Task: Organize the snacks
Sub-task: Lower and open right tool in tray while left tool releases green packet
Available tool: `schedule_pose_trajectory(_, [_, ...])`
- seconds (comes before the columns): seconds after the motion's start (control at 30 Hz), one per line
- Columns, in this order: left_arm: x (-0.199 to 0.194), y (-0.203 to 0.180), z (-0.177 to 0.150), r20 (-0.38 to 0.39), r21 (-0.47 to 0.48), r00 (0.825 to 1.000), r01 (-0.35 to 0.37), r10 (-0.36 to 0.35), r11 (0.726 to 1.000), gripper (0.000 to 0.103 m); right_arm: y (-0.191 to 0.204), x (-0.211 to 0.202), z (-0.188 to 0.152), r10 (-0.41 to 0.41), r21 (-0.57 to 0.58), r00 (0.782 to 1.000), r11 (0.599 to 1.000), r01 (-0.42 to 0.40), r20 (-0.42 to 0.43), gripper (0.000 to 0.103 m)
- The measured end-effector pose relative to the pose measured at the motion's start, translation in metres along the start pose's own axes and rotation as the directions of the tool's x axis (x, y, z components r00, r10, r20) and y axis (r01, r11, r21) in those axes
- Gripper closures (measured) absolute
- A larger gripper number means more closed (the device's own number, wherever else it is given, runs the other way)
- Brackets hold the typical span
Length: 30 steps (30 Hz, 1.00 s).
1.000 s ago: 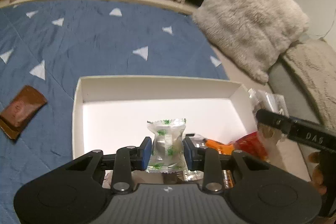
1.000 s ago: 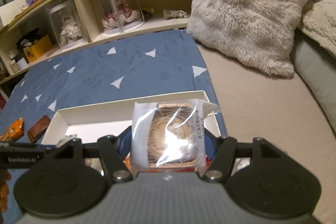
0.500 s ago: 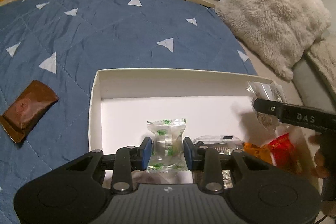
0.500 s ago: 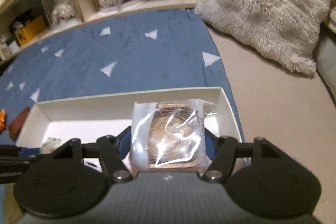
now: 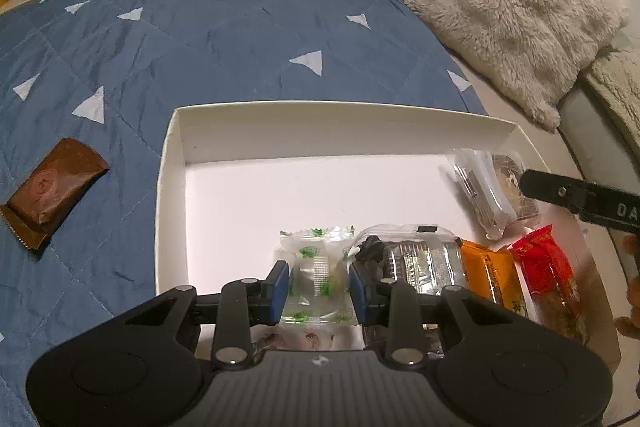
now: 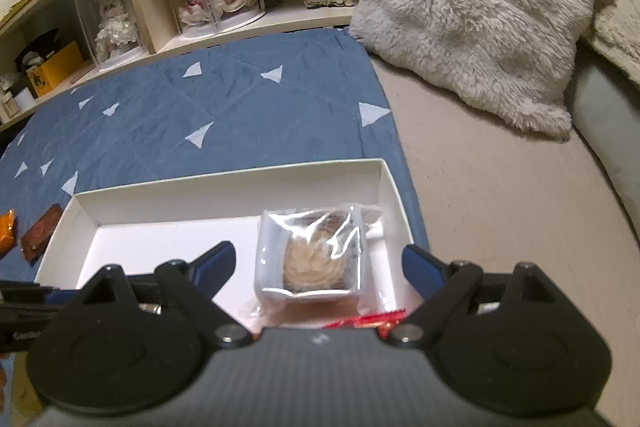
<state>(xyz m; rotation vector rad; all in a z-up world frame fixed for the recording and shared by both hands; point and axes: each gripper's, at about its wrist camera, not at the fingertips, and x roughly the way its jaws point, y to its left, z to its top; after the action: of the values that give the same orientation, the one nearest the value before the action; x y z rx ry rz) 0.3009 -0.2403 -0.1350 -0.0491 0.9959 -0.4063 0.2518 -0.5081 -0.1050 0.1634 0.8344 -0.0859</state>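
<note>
My left gripper (image 5: 318, 285) was clamped on the green-printed clear packet (image 5: 317, 275) inside the white box (image 5: 172, 163). My right gripper (image 6: 318, 261) stood spread wide around the wrapped pastry (image 6: 314, 253), which lay at the box's right end.

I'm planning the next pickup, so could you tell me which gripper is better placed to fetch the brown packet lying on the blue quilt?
The right gripper: it is open and empty, its clear-wrapped pastry lying in the white box. The left gripper is nearer the brown packet but is shut on the green-printed candy.
</note>
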Motion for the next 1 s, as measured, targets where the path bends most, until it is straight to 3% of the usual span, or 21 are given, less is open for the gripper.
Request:
schedule_pose_trajectory(0.17, [-0.011,-0.004,0.003,0.02,0.011,1.0,-0.017,0.017,1.0,0.065,0.003,-0.01,-0.002,0.007,-0.01,1.0,1.0,-0.007,0.004,0.01])
schedule_pose_trajectory(0.3, [-0.022,-0.006,0.005,0.029,0.019,0.999,-0.022,0.021,1.0,0.054,0.006,-0.021,-0.006,0.015,-0.013,1.0,1.0,-0.015,0.007,0.01])
schedule_pose_trajectory(0.77, [-0.054,-0.009,-0.002,0.039,0.018,0.999,-0.019,0.018,1.0,0.045,0.018,-0.065,-0.023,0.015,-0.014,1.0,1.0,-0.015,0.018,0.007])
schedule_pose_trajectory(0.83, [-0.058,-0.009,-0.003,0.043,0.022,0.999,-0.02,0.019,1.0,0.036,0.019,-0.071,-0.027,0.011,-0.015,1.0,1.0,-0.011,0.029,0.001])
schedule_pose_trajectory(1.0, [-0.074,-0.009,-0.01,0.062,0.037,0.998,-0.025,0.023,0.999,0.015,0.024,-0.085,-0.036,-0.005,-0.023,0.999,1.0,0.006,0.052,0.001])
